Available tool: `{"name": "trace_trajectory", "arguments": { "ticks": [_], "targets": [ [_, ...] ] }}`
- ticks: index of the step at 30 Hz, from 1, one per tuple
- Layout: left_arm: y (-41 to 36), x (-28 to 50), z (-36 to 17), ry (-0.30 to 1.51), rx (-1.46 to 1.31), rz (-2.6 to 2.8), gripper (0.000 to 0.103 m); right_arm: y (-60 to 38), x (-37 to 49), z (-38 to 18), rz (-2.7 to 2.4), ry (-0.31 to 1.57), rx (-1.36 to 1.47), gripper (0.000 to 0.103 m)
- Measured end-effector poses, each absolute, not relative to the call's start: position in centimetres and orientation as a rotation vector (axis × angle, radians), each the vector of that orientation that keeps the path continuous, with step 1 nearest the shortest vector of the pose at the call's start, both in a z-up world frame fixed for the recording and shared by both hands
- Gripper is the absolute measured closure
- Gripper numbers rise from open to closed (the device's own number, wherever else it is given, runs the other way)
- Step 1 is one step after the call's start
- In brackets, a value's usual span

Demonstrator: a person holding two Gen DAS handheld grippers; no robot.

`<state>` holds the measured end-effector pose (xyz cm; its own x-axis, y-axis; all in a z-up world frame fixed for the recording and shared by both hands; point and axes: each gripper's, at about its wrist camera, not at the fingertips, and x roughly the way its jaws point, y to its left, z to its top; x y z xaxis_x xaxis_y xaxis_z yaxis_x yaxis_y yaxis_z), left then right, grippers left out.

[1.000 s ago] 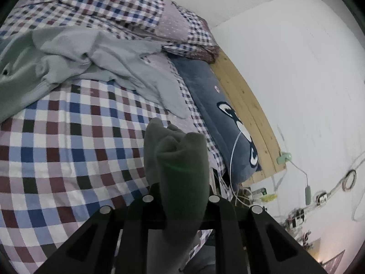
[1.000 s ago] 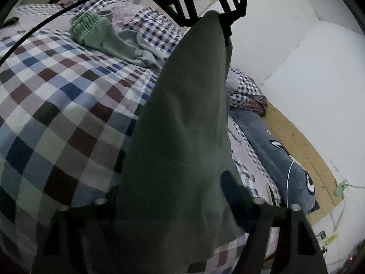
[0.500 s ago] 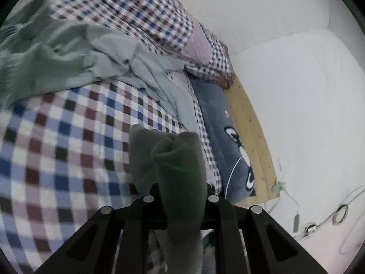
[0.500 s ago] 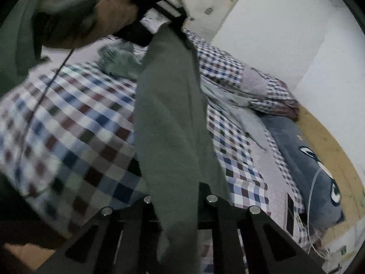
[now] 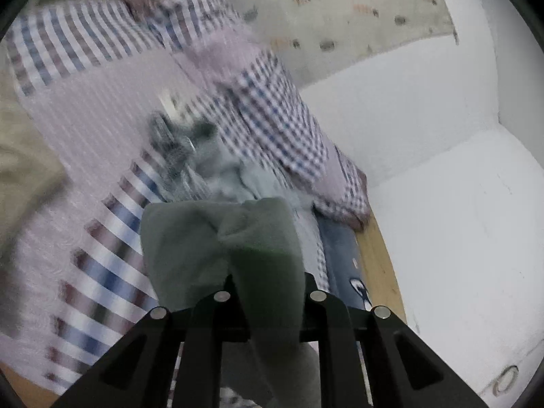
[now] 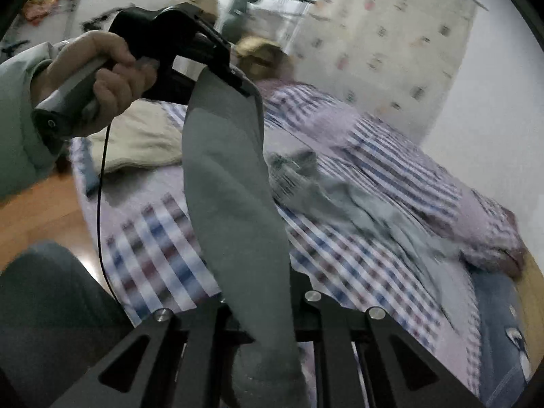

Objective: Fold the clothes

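Checked bedding fills the left wrist view, badly smeared by motion. Our left gripper (image 5: 268, 292) is clamped on a bunched fold of the grey-green garment (image 5: 217, 238), which hangs in the air over the near edge of the bed (image 5: 102, 238). A second, pale blue garment (image 5: 231, 176) lies crumpled toward the bed's middle. Half a second ago this camera looked flatter across the checks; now it tips up to take in the wall (image 5: 425, 119), so we judge both arms are raising the cloth to shake it straight before laying it down.

From the right wrist, our right gripper (image 6: 261, 309) pinches the other end, the cloth stretched taut up to the left gripper (image 6: 234, 78) held in a hand (image 6: 102, 71). A second ago that gripper sat at the top edge; now it is off to the left with the floor (image 6: 40, 210) showing, and a cream blanket (image 6: 142, 146) lies at the bed's far corner.
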<state>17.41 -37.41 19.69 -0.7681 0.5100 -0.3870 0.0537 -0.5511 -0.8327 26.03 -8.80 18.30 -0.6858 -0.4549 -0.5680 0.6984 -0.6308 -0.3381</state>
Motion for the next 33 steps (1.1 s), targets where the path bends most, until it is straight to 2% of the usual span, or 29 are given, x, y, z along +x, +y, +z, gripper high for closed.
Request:
{"name": "trace_trajectory", "arguments": {
  "ticks": [10,19,26,28,33],
  "targets": [
    [-52.2,18.9,24.3,-1.377,-0.789,2.661,0.09,-22.5,20.0,22.9,-2.099,0.653,0.411,0.095],
    [-62.7,14.7,25.1,-1.381,-0.763,2.802,0.09,-33.9,13.6,23.1,-2.066,0.759,0.286,0.095],
    [-68.4,14.0,23.3,-1.352,-0.747,2.896,0.09,-40.6,13.7,19.3,-2.085,0.916,0.125,0.095],
    [-69.9,14.6,21.5,-1.339,-0.798,2.916,0.09,-42.4,14.8,16.9,-2.078,0.969,0.084,0.095],
    [-73.3,18.6,15.0,-1.472,-0.911,2.897,0.09,-45.2,20.1,11.0,-1.965,1.066,0.044,0.095]
  ]
}}
